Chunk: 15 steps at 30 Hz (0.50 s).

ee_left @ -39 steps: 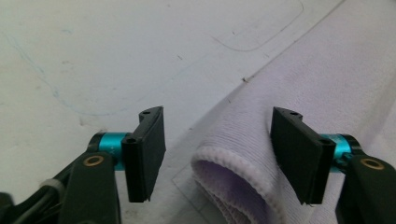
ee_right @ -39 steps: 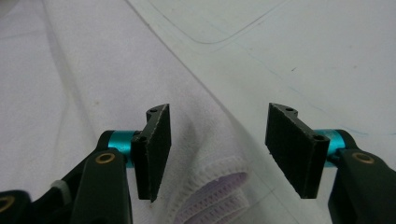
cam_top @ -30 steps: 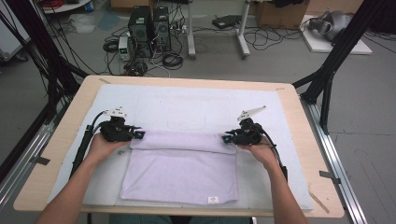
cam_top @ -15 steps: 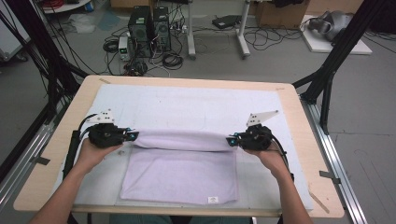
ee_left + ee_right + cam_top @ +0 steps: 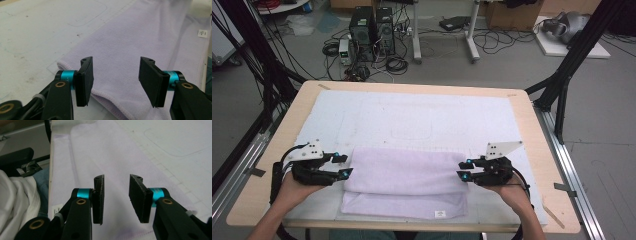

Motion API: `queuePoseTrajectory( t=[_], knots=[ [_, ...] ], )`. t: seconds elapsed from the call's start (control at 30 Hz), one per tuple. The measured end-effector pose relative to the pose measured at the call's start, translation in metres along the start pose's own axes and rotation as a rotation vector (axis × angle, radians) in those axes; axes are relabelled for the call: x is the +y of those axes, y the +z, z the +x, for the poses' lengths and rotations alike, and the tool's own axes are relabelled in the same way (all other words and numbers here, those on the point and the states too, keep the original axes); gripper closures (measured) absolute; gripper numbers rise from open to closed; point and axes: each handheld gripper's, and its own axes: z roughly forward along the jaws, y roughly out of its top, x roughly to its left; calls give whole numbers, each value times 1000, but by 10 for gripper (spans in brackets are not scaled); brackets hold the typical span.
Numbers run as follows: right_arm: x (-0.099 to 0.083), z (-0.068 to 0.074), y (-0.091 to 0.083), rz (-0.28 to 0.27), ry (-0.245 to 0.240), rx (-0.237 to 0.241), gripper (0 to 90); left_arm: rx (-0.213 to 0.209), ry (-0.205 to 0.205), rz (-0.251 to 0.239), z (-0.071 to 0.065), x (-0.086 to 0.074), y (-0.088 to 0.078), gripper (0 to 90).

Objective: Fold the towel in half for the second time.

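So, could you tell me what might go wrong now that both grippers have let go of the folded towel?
1. The towel lies folded unevenly, its lower layer sticking out at the near edge; the next fold may come out crooked.
2. The left gripper and right gripper, whose fingers have just been opening with nothing between them, sit close to the towel's ends; a careless move could snag and undo the fold.

Towel (image 5: 404, 177) pale lilac, white tag; mat (image 5: 412, 115) white; table (image 5: 532, 130) light wood; hand-held gripper jaws black.

The small white tag (image 5: 202, 33) sewn on the lilac towel (image 5: 140, 47) carries dark marks too blurred to read.
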Motion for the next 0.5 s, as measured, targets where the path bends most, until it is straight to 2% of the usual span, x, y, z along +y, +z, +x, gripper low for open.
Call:
queuePoseTrajectory(
  t=[0.1, 0.2, 0.23, 0.27, 0.33, 0.4, 0.47, 0.5],
  knots=[
    [5, 1, 2, -19, -11, 0, 631, -13, 16, 40, -3, -3, 11, 525],
    [3, 1, 7, 37, -27, -39, 631, -25, 38, 106, -6, -7, 21, 596],
    [-1, 0, 10, 59, -20, -53, 631, -20, 55, 127, -8, -8, 24, 603],
    [-5, 0, 14, 85, -14, -61, 631, -32, 53, 143, -9, -9, 27, 609],
    [-15, 1, 21, 109, -6, -57, 625, -34, 60, 150, -12, -11, 30, 611],
    [-24, 5, 28, 131, -5, -49, 607, -45, 34, 148, -13, -16, 32, 593],
    [-30, 10, 34, 150, -8, -40, 584, -40, 29, 159, -14, -23, 33, 587],
    [-32, 13, 36, 159, -16, -47, 576, -38, 25, 148, -14, -26, 33, 579]
  ],
)
